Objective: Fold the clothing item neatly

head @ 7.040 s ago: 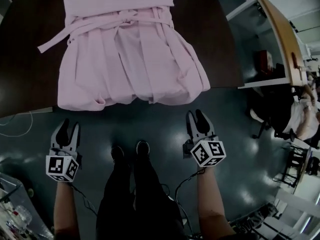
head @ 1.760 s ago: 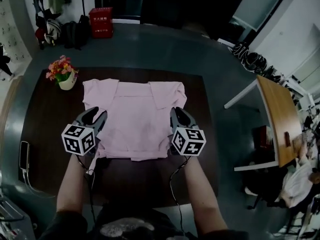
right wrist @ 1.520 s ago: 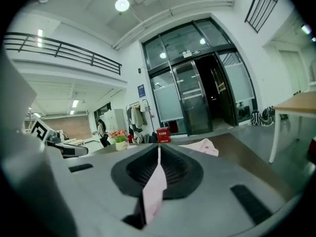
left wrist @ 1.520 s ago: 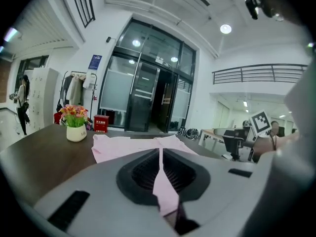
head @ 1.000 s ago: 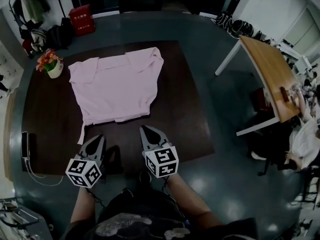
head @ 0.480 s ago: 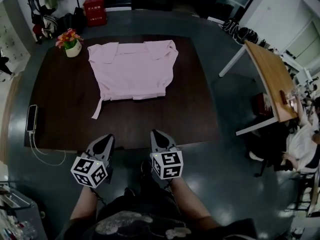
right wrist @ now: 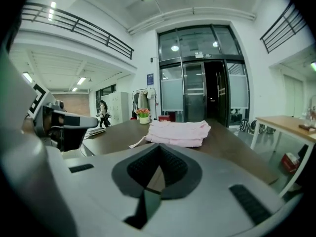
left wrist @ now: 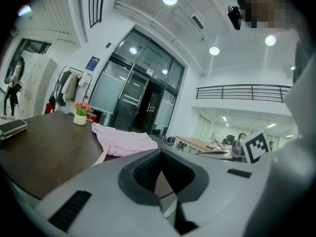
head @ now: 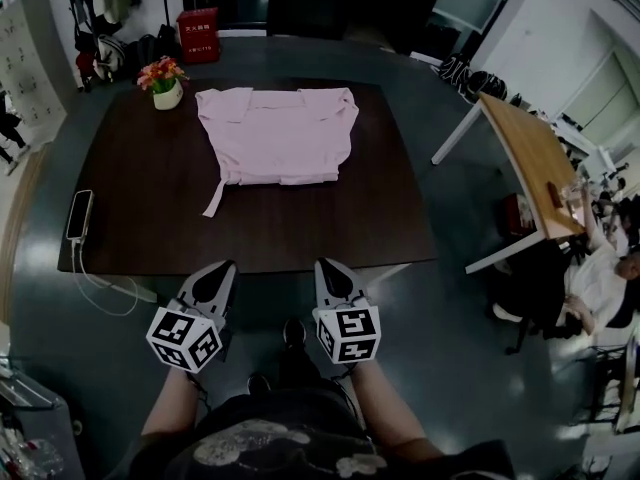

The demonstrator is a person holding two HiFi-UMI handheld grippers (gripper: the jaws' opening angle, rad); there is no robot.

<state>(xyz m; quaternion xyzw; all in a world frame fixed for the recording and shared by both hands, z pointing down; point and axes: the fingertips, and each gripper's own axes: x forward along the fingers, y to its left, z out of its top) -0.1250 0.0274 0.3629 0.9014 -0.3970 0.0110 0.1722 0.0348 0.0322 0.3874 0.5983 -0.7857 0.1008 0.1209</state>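
Note:
A pink garment (head: 278, 133) lies folded into a rough square on the far half of the dark table (head: 150, 218), with a loose strap (head: 214, 198) trailing off its near left corner. It also shows in the left gripper view as the pink garment (left wrist: 126, 142) and in the right gripper view as the pink garment (right wrist: 178, 131). My left gripper (head: 222, 269) and right gripper (head: 325, 267) hover off the table's near edge, above the floor. Both are shut with nothing between the jaws, well short of the cloth.
A flower pot (head: 166, 84) stands at the table's far left corner. A phone (head: 78, 214) with a cable lies at the left edge. A wooden desk (head: 520, 158) stands to the right, with a seated person (head: 600, 278) beyond it. A red box (head: 198, 22) sits on the floor behind.
Both grippers and the viewpoint have backed away from the table; the garment now looks smaller and farther off. It lies unchanged, folded on the table.

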